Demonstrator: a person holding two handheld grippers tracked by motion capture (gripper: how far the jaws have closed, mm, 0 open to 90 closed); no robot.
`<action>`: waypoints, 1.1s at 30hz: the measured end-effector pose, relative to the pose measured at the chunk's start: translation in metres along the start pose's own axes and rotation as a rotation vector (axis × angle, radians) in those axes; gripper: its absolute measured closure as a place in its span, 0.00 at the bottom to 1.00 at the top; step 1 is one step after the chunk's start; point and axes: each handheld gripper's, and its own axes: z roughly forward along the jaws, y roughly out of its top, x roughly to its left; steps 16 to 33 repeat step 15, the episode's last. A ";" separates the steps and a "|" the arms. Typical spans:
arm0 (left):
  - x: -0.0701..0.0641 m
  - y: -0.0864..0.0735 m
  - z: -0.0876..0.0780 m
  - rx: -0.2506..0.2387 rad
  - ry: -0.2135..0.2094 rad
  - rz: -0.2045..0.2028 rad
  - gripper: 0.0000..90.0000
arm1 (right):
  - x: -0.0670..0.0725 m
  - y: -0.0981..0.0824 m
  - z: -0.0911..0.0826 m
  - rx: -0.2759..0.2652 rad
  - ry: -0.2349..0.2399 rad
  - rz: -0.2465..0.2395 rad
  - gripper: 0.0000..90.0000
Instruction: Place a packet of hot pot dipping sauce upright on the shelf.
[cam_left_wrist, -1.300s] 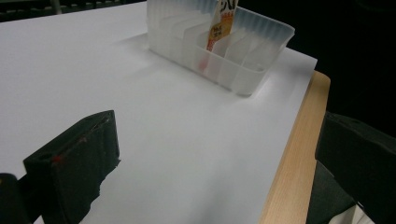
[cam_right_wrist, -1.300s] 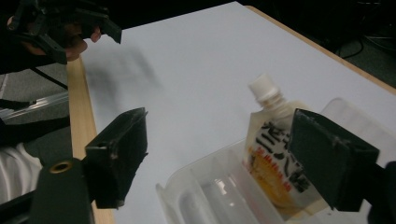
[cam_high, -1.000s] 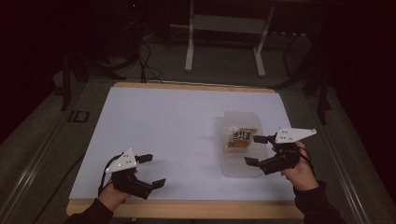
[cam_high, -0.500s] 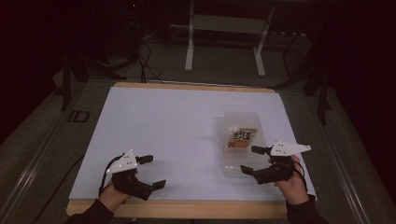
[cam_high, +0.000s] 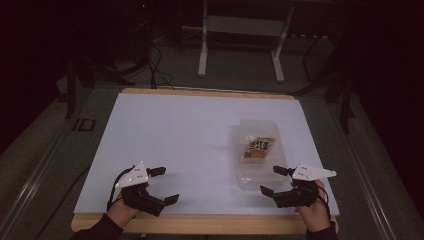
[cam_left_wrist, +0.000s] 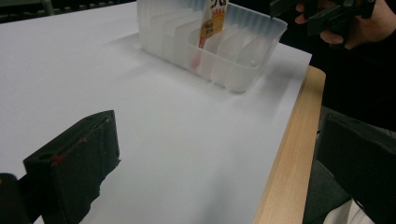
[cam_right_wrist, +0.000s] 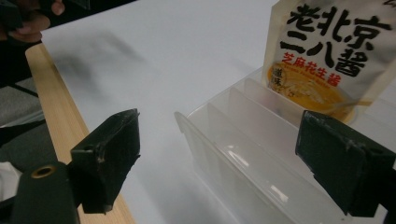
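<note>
**Right gripper pulls back from the divider tray, pouch left standing inside**

High view: over the last second the right gripper has drawn back toward the person and down, from beside the pouch to the near end of the clear plastic divider tray. Its jaws are spread wide and hold nothing. The orange-and-white sauce pouch with black lettering stands in a middle slot of the tray, on the right half of the white table sheet. The left gripper has stayed near the front left edge, jaws apart and empty.

Left gripper view: both black jaws stand wide apart over bare white sheet, well apart from the tray, with the pouch upright between its ribs. The person's right hand sits beyond the tray's far corner.

Right gripper view: the parted jaws frame the tray's near empty slots; the pouch leans upright a few slots farther on, touched by neither jaw.

The retreat with empty jaws suggests the pouch's placement is finished, and the hand is likely returning to rest.
</note>
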 end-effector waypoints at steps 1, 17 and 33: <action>0.000 0.000 0.000 0.000 0.000 0.000 0.00 | 0.000 0.000 0.000 0.000 0.000 0.000 0.15; 0.001 -0.001 0.001 -0.002 0.004 -0.002 0.00 | -0.001 -0.007 -0.001 0.006 -0.006 0.019 0.16; 0.001 -0.001 0.001 -0.002 0.004 -0.002 0.00 | -0.001 -0.007 -0.001 0.006 -0.006 0.019 0.16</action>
